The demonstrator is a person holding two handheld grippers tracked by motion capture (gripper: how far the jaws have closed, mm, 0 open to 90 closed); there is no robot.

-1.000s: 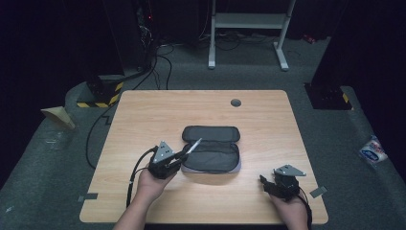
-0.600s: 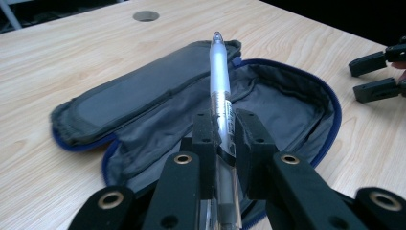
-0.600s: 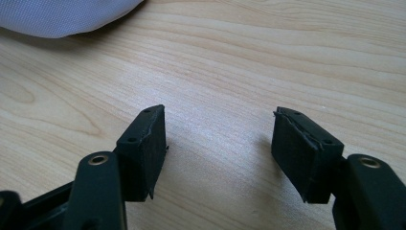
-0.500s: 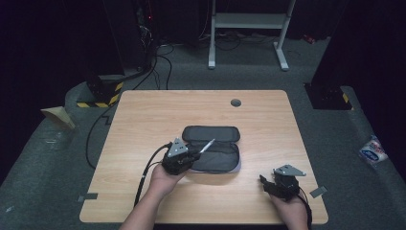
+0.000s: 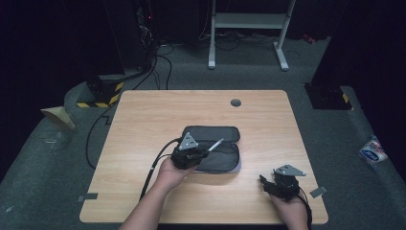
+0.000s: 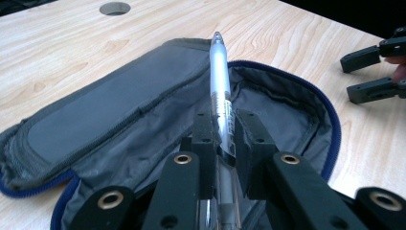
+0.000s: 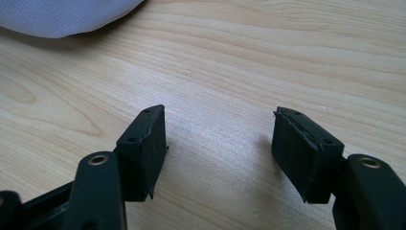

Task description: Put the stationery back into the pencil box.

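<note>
Pen [image 6: 219, 79] is sitting clamped in the left gripper [image 6: 220, 132], hovering over the open pencil case [image 6: 287, 108] at mid-table. Right gripper [image 7: 218, 148] is waiting near-right, jaws apart and empty. Next, probably, comes lowering the pen inside and releasing.

Pen carried over the case
The left gripper [image 5: 203, 152] moves right with the pen [image 5: 215, 145], now above the open pencil case [image 5: 225, 160].

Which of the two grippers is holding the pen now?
The left gripper: its jaws are shut on the silver pen above the open pencil case. The right gripper has open, empty jaws over the bare table.
</note>
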